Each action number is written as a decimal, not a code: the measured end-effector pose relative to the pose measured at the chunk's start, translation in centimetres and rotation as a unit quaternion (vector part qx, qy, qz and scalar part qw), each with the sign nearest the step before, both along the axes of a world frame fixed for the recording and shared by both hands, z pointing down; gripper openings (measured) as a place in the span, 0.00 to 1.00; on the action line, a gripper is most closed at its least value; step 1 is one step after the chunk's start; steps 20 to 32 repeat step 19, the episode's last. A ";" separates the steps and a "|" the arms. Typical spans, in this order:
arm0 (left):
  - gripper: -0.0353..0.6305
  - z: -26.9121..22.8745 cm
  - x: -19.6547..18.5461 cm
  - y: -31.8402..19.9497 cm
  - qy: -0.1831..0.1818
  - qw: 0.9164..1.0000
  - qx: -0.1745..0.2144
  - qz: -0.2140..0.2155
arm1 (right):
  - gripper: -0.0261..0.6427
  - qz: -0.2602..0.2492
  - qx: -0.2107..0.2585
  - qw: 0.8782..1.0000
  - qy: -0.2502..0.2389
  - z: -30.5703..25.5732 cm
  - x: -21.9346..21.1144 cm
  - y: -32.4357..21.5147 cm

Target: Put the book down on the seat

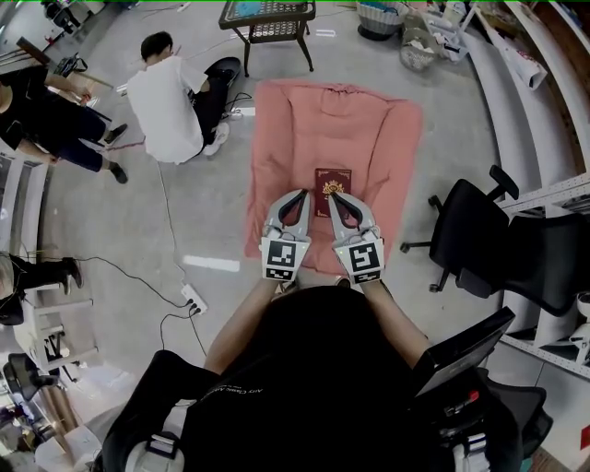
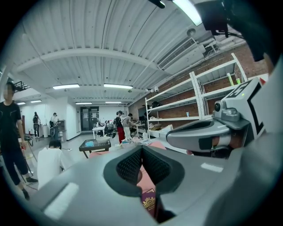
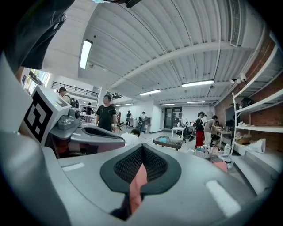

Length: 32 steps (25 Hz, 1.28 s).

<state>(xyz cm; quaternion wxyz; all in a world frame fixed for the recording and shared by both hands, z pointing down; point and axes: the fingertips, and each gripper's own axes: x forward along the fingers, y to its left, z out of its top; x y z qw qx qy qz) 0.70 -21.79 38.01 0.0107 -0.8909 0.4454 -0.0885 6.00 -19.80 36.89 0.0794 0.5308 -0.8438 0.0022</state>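
A dark red book (image 1: 332,189) with a gold emblem lies flat on the pink seat cushion (image 1: 387,138) spread on the floor. My left gripper (image 1: 303,195) and right gripper (image 1: 334,197) hang side by side just above the book's near edge, both shut with nothing between the pads. In the left gripper view the shut jaws (image 2: 142,148) point forward, and a corner of the book (image 2: 149,201) and pink cushion (image 2: 143,178) show below them. The right gripper view shows its shut jaws (image 3: 141,148) with only pink cushion (image 3: 137,185) beneath.
A person in a white shirt (image 1: 171,97) crouches left of the cushion. A low dark table (image 1: 269,20) stands beyond it. A black office chair (image 1: 479,240) and white shelving (image 1: 553,198) are at the right. A power strip (image 1: 194,298) and cable lie on the floor at the left.
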 end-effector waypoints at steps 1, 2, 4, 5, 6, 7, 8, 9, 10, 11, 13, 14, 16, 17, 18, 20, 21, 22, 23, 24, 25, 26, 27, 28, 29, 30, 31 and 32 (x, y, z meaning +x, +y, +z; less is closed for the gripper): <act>0.05 0.0 0.0 0.1 0.000 1.000 0.000 0.002 | 0.06 0.002 0.000 1.000 0.001 0.0 0.1 0.1; 0.05 0.0 -0.1 0.3 0.000 1.000 0.000 0.004 | 0.06 0.004 0.001 1.000 0.001 -0.1 0.0 0.1; 0.05 -0.2 -1.1 0.3 -0.002 1.000 0.001 0.002 | 0.06 0.003 0.003 1.000 -0.002 -0.2 -0.9 0.1; 0.05 -0.3 -1.5 0.2 -0.003 1.000 0.002 -0.002 | 0.06 0.000 0.004 1.000 -0.004 -0.2 -1.3 0.0; 0.05 -0.3 -1.6 0.2 -0.003 1.000 0.002 -0.005 | 0.06 -0.002 0.004 1.000 -0.004 -0.2 -1.4 -0.1; 0.05 -0.2 -1.3 0.1 -0.002 1.000 0.001 -0.006 | 0.06 -0.003 0.003 1.000 -0.003 -0.2 -1.1 -0.1; 0.05 0.0 -0.8 0.1 -0.001 1.000 0.000 -0.004 | 0.06 -0.003 0.003 1.000 -0.001 -0.1 -0.7 0.0; 0.05 0.1 -0.3 0.3 0.000 1.000 -0.001 -0.002 | 0.06 -0.002 0.002 1.000 0.001 0.1 -0.3 0.1; 0.05 0.2 0.0 0.4 0.001 1.000 -0.002 0.000 | 0.06 -0.001 0.001 1.000 0.003 0.2 -0.1 0.3; 0.05 0.3 0.1 0.6 0.001 1.000 -0.002 0.002 | 0.06 -0.001 0.001 1.000 0.004 0.2 -0.1 0.4; 0.05 0.2 0.0 0.7 0.001 1.000 -0.002 0.002 | 0.06 -0.002 0.001 1.000 0.005 0.1 -0.3 0.5; 0.05 0.1 -0.1 0.7 0.001 1.000 -0.003 0.001 | 0.06 -0.002 0.001 1.000 0.005 0.0 -0.3 0.5; 0.05 0.2 -0.1 0.6 0.001 1.000 -0.003 0.000 | 0.06 -0.002 0.002 1.000 0.007 0.0 -0.3 0.4; 0.05 0.2 0.1 0.6 0.001 1.000 -0.003 0.001 | 0.06 -0.001 0.002 1.000 0.008 0.0 -0.1 0.4; 0.05 0.2 0.2 0.5 0.001 1.000 -0.003 0.003 | 0.06 0.000 0.003 1.000 0.008 -0.1 0.0 0.4; 0.05 0.3 0.4 0.5 0.001 1.000 -0.002 0.004 | 0.06 0.001 0.003 1.000 0.009 -0.1 0.2 0.3; 0.05 0.3 0.4 0.5 0.001 1.000 -0.002 0.004 | 0.06 0.001 0.003 1.000 0.009 -0.1 0.2 0.3; 0.05 0.3 0.4 0.5 0.001 1.000 -0.002 0.004 | 0.06 0.001 0.003 1.000 0.009 -0.1 0.2 0.3; 0.05 0.3 0.4 0.5 0.001 1.000 -0.002 0.004 | 0.06 0.001 0.003 1.000 0.009 -0.1 0.2 0.3; 0.05 0.3 0.4 0.5 0.001 1.000 -0.002 0.004 | 0.06 0.001 0.003 1.000 0.009 -0.1 0.2 0.3; 0.05 0.3 0.4 0.5 0.001 1.000 -0.002 0.004 | 0.06 0.001 0.003 1.000 0.009 -0.1 0.2 0.3; 0.05 0.3 0.4 0.5 0.001 1.000 -0.002 0.004 | 0.06 0.001 0.003 1.000 0.009 -0.1 0.2 0.3; 0.05 0.3 0.4 0.5 0.001 1.000 -0.002 0.004 | 0.06 0.001 0.003 1.000 0.009 -0.1 0.2 0.3; 0.05 0.3 0.4 0.5 0.001 1.000 -0.002 0.004 | 0.06 0.001 0.003 1.000 0.009 -0.1 0.2 0.3; 0.05 0.3 0.4 0.5 0.001 1.000 -0.002 0.004 | 0.06 0.001 0.003 1.000 0.009 -0.1 0.2 0.3; 0.05 0.3 0.4 0.5 0.001 1.000 -0.002 0.004 | 0.06 0.001 0.003 1.000 0.009 -0.1 0.2 0.3; 0.05 0.3 0.4 0.5 0.001 1.000 -0.002 0.004 | 0.06 0.001 0.003 1.000 0.009 -0.1 0.2 0.3; 0.05 0.3 0.4 0.5 0.001 1.000 -0.002 0.004 | 0.06 0.001 0.003 1.000 0.009 -0.1 0.2 0.3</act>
